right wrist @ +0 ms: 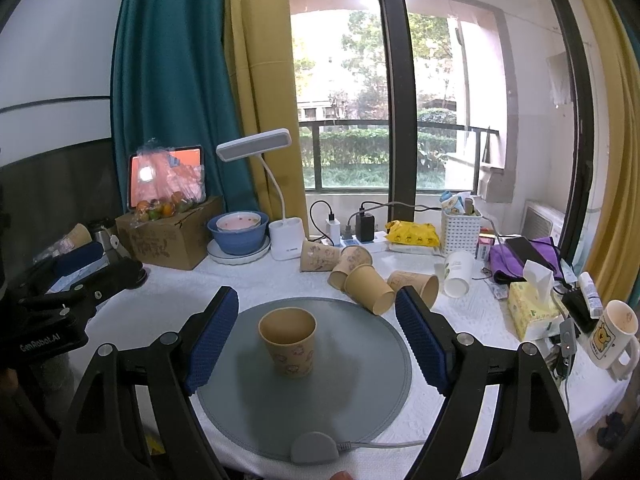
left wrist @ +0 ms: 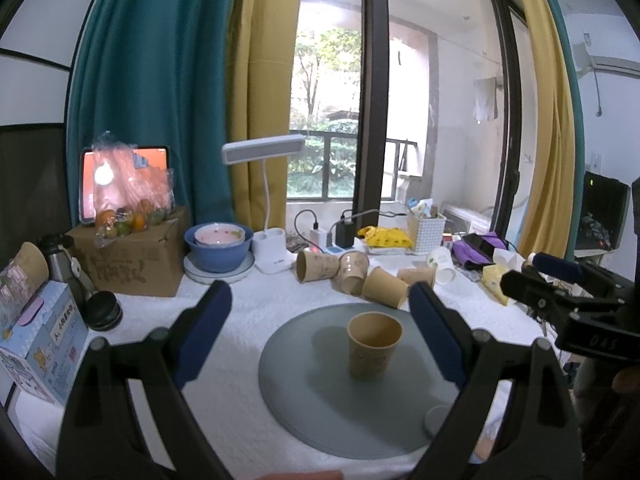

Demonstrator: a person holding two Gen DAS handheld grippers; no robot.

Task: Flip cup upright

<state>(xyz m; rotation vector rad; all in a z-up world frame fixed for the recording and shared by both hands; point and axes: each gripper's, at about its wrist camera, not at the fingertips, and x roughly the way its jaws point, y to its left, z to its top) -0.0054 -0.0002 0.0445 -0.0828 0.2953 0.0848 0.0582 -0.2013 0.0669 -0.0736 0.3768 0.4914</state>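
A brown paper cup (left wrist: 373,345) stands upright, mouth up, on the round grey mat (left wrist: 304,392). It also shows in the right wrist view (right wrist: 289,347), on the same mat (right wrist: 240,396). My left gripper (left wrist: 320,320) is open and empty, held back from the cup, which shows between its blue pads. My right gripper (right wrist: 316,324) is open and empty too, with the cup between its pads and apart from both. The right gripper shows at the right edge of the left wrist view (left wrist: 560,284), and the left gripper at the left edge of the right wrist view (right wrist: 80,276).
Several brown paper cups (right wrist: 362,276) lie on their sides behind the mat, beside a white cup (right wrist: 457,272). A cardboard box (right wrist: 168,232), blue bowls (right wrist: 238,232), a desk lamp (right wrist: 280,216), a white basket (right wrist: 460,228), a tissue box (right wrist: 532,308) and a mug (right wrist: 612,332) ring the table.
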